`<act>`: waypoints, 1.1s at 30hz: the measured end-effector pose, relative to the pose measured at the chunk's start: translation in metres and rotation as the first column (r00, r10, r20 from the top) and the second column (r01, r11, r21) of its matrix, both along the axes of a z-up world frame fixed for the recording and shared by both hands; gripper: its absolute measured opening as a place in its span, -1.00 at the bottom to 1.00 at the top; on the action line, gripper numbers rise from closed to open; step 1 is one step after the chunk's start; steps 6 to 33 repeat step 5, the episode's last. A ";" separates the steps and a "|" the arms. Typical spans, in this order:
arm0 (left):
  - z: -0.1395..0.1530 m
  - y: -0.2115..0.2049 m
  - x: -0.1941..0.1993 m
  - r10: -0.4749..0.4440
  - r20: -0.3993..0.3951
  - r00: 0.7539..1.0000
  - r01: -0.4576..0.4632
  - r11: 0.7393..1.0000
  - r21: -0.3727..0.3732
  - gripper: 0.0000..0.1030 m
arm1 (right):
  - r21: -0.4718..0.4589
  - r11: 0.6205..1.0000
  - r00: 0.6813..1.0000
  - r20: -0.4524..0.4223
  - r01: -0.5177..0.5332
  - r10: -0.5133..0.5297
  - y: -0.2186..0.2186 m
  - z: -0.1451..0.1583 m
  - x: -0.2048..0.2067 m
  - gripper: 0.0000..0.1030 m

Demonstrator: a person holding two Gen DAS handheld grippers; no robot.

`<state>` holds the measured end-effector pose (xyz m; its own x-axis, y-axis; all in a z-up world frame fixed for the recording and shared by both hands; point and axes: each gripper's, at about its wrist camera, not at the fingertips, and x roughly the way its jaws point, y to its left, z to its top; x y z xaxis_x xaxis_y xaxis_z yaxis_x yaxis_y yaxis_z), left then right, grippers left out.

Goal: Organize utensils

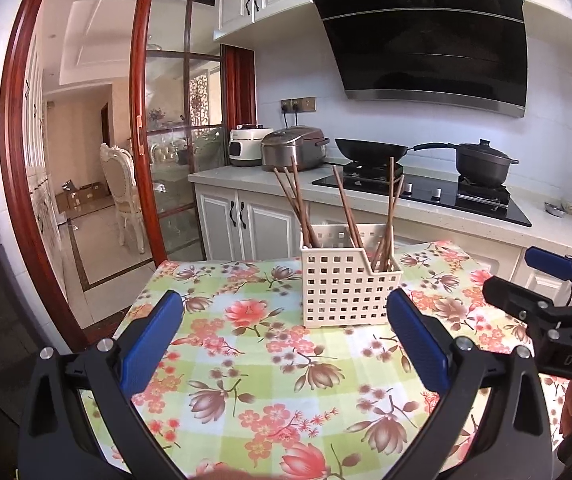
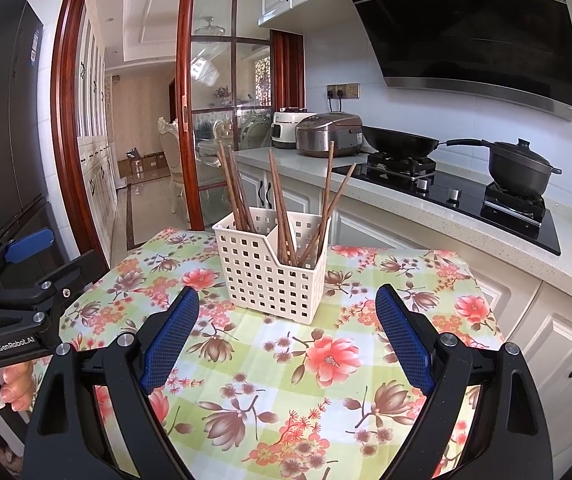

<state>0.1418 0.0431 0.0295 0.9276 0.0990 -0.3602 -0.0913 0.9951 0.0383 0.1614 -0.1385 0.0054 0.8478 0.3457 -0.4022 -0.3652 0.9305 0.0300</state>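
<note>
A cream perforated utensil basket (image 1: 345, 288) stands on the floral tablecloth (image 1: 270, 376), with several brown wooden chopsticks (image 1: 345, 208) leaning upright in its compartments. My left gripper (image 1: 284, 312) is open and empty, hovering above the cloth just short of the basket. The right gripper (image 1: 525, 280) shows at the right edge of this view. In the right wrist view the basket (image 2: 270, 272) and chopsticks (image 2: 282, 204) stand ahead of my right gripper (image 2: 287, 304), which is open and empty. The left gripper (image 2: 34, 264) shows at the left edge.
A kitchen counter (image 1: 246, 178) runs behind the table with a rice cooker (image 1: 293, 148), a wok (image 1: 369, 150) and a lidded pot (image 1: 481, 160) on a black hob. A red-framed sliding glass door (image 1: 158, 120) opens to the left. White cabinets (image 2: 557, 344) stand close on the right.
</note>
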 end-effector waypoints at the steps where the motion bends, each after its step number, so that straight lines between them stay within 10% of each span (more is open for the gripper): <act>1: 0.000 0.000 0.000 -0.009 -0.004 1.000 0.009 1.000 -0.004 0.92 | -0.001 1.000 1.000 0.001 0.000 0.000 0.000 0.000 -0.001 0.65; 33: 0.000 0.001 0.000 -0.017 -0.007 1.000 0.017 1.000 -0.018 0.92 | 0.000 1.000 1.000 -0.001 0.000 0.000 0.000 0.000 0.000 0.65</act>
